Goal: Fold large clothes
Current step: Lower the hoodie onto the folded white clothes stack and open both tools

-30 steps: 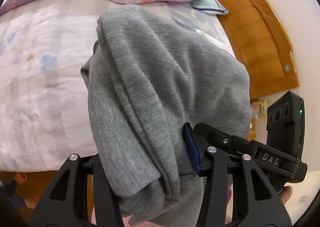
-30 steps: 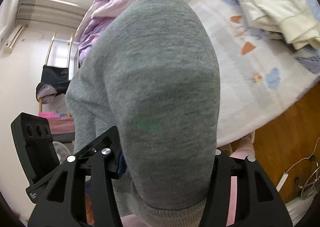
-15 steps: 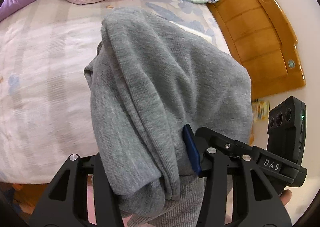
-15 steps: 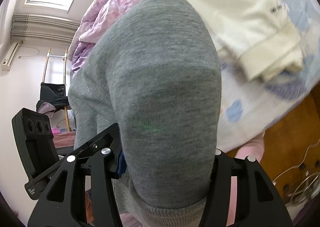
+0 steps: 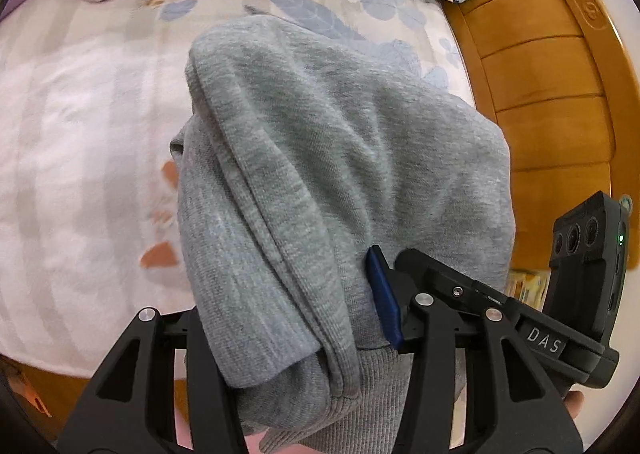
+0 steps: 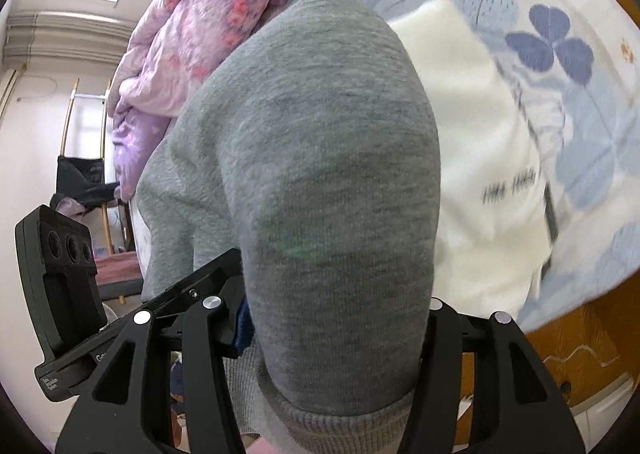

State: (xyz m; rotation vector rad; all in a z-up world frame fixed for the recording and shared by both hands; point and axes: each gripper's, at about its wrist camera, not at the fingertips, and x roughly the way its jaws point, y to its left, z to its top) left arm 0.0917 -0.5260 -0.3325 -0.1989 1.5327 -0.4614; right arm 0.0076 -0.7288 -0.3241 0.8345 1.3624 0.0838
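Both grippers clamp the folded grey sweatshirt (image 5: 340, 190): left gripper (image 5: 304, 334) and right gripper (image 6: 340, 338) each gripping a thick bundle, carried above the bed (image 5: 80, 126) near its headboard-side edge; lower both ends level beside the cream garment (image 6: 472, 182); release only once flat.

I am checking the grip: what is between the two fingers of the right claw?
The folded grey knit sweatshirt fills the right claw, seen in the right wrist view.
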